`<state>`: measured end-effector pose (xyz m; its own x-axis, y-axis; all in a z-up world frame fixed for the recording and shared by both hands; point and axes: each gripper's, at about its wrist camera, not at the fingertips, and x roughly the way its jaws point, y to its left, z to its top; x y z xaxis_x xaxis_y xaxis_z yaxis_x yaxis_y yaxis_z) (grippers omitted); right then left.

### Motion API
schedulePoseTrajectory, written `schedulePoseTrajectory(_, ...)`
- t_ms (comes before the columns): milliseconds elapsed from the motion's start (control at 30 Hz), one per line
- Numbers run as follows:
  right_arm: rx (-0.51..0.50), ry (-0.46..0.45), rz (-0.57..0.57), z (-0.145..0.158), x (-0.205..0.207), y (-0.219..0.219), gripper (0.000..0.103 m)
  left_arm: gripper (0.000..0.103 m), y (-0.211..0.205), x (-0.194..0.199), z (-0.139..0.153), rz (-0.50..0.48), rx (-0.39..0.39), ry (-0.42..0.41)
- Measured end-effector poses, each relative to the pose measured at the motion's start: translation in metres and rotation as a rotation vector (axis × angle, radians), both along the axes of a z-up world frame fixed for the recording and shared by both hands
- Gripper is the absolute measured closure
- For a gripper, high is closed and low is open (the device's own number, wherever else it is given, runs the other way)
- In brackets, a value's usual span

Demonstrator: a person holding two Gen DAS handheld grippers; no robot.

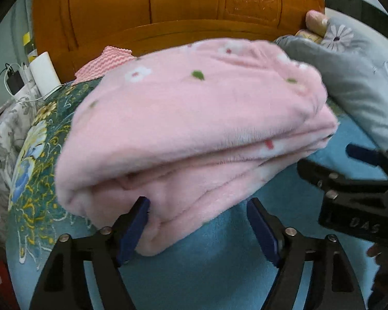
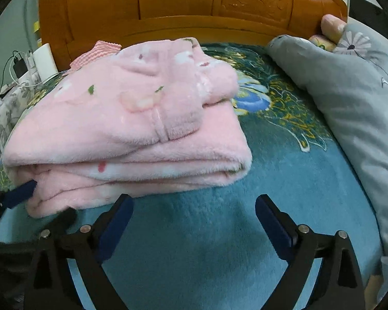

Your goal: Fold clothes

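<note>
A pink fleece garment point(image 1: 194, 118) with small flowers lies folded in several layers on the blue blanket point(image 1: 214, 263) of a bed. My left gripper point(image 1: 198, 204) is open at its near corner. The corner bulges between the blue pads, and the left pad point(image 1: 135, 222) rests against the fleece. The right wrist view shows the same garment point(image 2: 121, 129) from its long folded edge. My right gripper point(image 2: 195, 201) is open just short of that edge, with only blanket between its fingers. The right gripper's fingers point(image 1: 359, 153) show at the right of the left wrist view.
A carved wooden headboard point(image 2: 188, 2) closes the far side. A grey flowered quilt point(image 2: 354, 98) lies along the right. A pink striped cloth point(image 1: 103, 64) peeks out behind the garment. A white cylinder point(image 1: 45, 75), a charger and cables stand at the far left.
</note>
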<state>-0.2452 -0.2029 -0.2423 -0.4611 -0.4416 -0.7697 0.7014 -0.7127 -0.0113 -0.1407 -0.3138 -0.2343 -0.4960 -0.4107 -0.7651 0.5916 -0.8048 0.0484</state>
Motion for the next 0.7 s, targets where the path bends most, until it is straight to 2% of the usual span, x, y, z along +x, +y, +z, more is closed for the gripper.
schedulePoseTrajectory(67,-0.004,0.003,-0.001,-0.004,-0.003,-0.001,0.007,0.007,0.001,-0.004,-0.003,0.006,-0.016,-0.008)
schedulePoseTrajectory(167,-0.014,0.002,-0.002,-0.011,-0.007,-0.003,0.007,0.000,-0.002,-0.007,-0.011,0.038,-0.013,-0.033)
schedulePoseTrajectory(367,-0.012,-0.017,0.002,-0.025,-0.009,-0.009,0.007,0.000,-0.003,-0.012,-0.014,0.089,-0.011,-0.030)
schedulePoseTrajectory(700,-0.004,-0.040,-0.009,-0.029,-0.009,-0.011,0.003,0.000,0.000,-0.013,-0.017,0.088,-0.033,-0.044)
